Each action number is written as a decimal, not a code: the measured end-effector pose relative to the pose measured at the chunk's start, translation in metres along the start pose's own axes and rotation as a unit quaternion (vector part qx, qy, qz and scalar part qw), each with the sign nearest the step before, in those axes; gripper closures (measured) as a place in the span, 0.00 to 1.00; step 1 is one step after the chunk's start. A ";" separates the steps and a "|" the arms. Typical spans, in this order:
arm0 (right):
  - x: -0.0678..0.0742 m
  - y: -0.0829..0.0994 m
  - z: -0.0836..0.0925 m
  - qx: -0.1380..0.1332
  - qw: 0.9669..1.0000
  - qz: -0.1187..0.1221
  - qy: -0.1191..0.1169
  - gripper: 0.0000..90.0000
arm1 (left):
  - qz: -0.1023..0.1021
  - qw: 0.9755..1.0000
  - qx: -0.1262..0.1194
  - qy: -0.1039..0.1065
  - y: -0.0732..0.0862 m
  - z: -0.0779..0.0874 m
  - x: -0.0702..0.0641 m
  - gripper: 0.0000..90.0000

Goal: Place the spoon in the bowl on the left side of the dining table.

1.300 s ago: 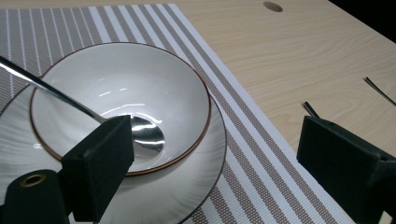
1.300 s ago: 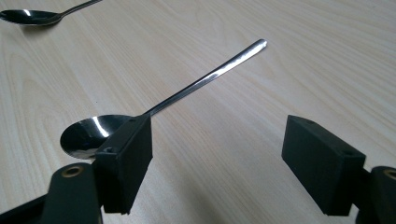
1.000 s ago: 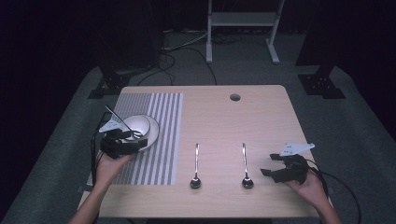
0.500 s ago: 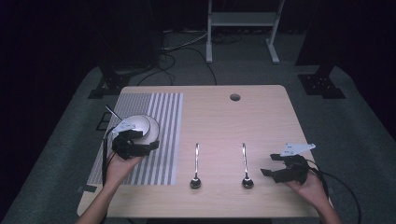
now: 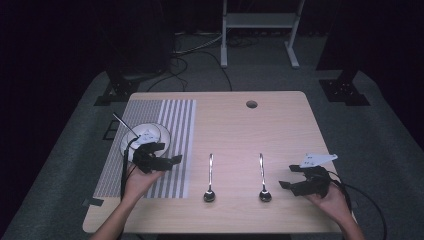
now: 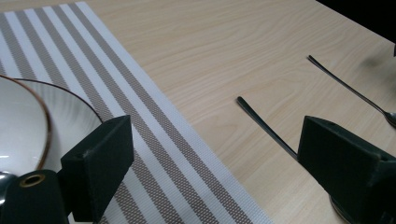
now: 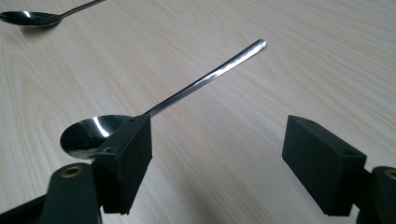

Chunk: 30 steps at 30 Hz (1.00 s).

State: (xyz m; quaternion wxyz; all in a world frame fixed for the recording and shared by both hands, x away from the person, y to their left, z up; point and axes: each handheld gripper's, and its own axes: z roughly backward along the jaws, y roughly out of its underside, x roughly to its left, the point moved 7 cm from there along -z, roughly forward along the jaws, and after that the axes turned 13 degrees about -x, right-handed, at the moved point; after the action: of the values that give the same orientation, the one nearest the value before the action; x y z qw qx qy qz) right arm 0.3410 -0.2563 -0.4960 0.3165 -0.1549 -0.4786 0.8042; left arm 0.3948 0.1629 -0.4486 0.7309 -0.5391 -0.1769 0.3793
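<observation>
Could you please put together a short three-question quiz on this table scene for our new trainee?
1. True or false: the left gripper holds a spoon.
2. Which spoon lies nearest the right gripper? A) the left spoon B) the right spoon C) one inside the bowl
3. Fill in: the bowl stands on the striped ______.

Key
1. False: its jaws are open and empty, above the mat beside the bowl.
2. B: the right gripper view shows that spoon's bowl just beyond the open jaws.
3. placemat
</observation>
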 end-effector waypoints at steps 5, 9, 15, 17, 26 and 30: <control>0.000 0.000 0.000 -0.001 1.000 0.001 0.001 0.26 | -0.007 1.000 0.005 0.004 0.002 -0.005 -0.006 0.11; 0.000 0.000 0.000 0.000 1.000 0.000 0.000 0.26 | -0.009 1.000 0.007 0.009 0.005 -0.010 -0.013 0.11; 0.001 0.000 0.000 -0.002 1.000 0.002 -0.001 0.26 | -0.009 1.000 0.008 0.021 0.009 -0.016 -0.025 0.11; 0.001 0.000 0.000 -0.002 1.000 0.002 -0.001 0.26 | -0.010 1.000 0.010 0.024 0.011 -0.018 -0.028 0.11; 0.001 0.000 0.001 -0.004 1.000 0.002 0.000 0.26 | 0.003 0.999 0.015 0.039 0.024 -0.022 -0.039 0.11; 0.001 0.000 0.001 -0.003 1.000 0.001 0.001 0.26 | -0.003 0.999 0.023 0.042 0.031 -0.023 -0.043 0.11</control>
State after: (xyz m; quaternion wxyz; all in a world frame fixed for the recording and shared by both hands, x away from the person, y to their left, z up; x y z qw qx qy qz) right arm 0.3395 -0.2561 -0.4958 0.3155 -0.1575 -0.4808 0.8028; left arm 0.3706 0.1198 -0.4783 0.7511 -0.5367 -0.1390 0.3584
